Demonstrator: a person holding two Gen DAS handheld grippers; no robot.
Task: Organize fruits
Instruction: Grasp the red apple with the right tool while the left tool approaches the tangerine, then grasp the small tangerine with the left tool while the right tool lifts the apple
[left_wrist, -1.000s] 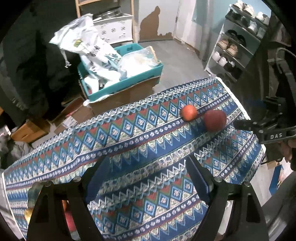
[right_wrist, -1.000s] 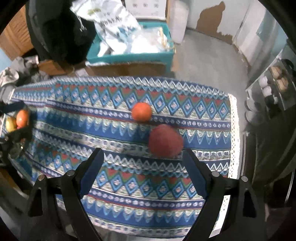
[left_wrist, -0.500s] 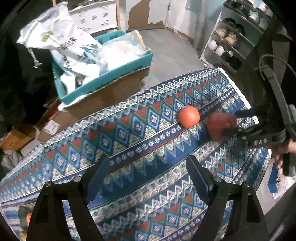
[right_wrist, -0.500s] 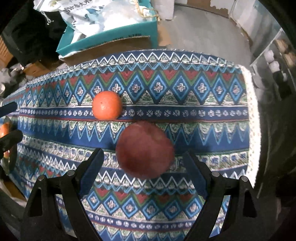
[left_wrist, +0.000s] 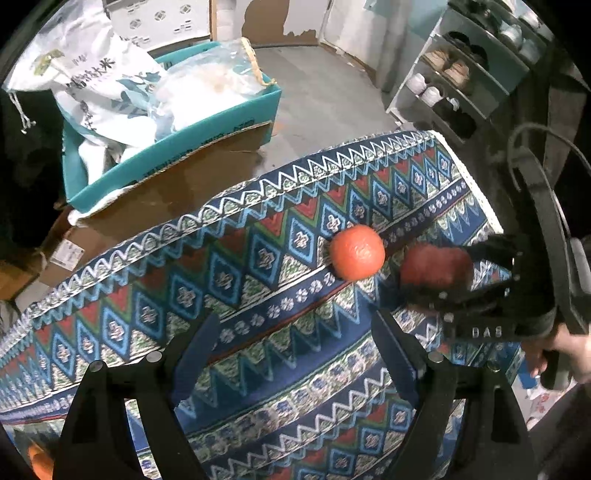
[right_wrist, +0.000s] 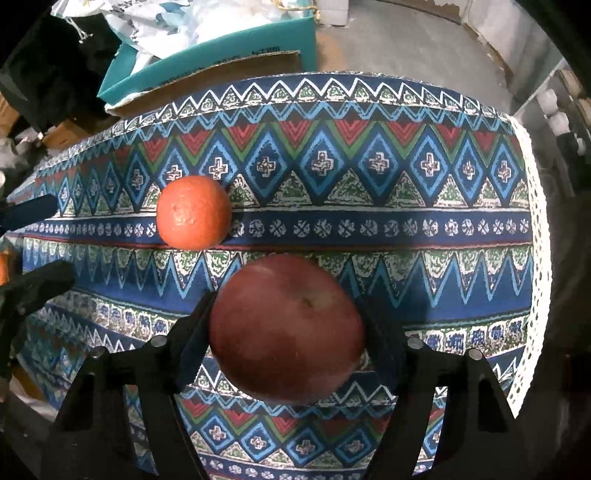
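A dark red apple (right_wrist: 288, 328) lies on the patterned tablecloth (right_wrist: 406, 229), between the fingers of my right gripper (right_wrist: 286, 321). The jaws stand wide, close around the apple; I cannot tell whether they touch it. An orange (right_wrist: 194, 211) lies just beyond it to the left. In the left wrist view the orange (left_wrist: 356, 252) and the apple (left_wrist: 436, 264) lie at the right, with the right gripper (left_wrist: 439, 273) around the apple. My left gripper (left_wrist: 291, 339) is open and empty above the cloth, short of the orange.
A teal box (left_wrist: 177, 136) with white bags on a cardboard box stands behind the table. A shoe shelf (left_wrist: 461, 85) stands at the right. The cloth's lace edge (right_wrist: 535, 258) marks the table's right end. More fruit (left_wrist: 40, 461) shows at the lower left edge.
My right gripper has moved forward and down until its fingers flank the apple. My left gripper has moved toward the orange. Neither fruit has moved.
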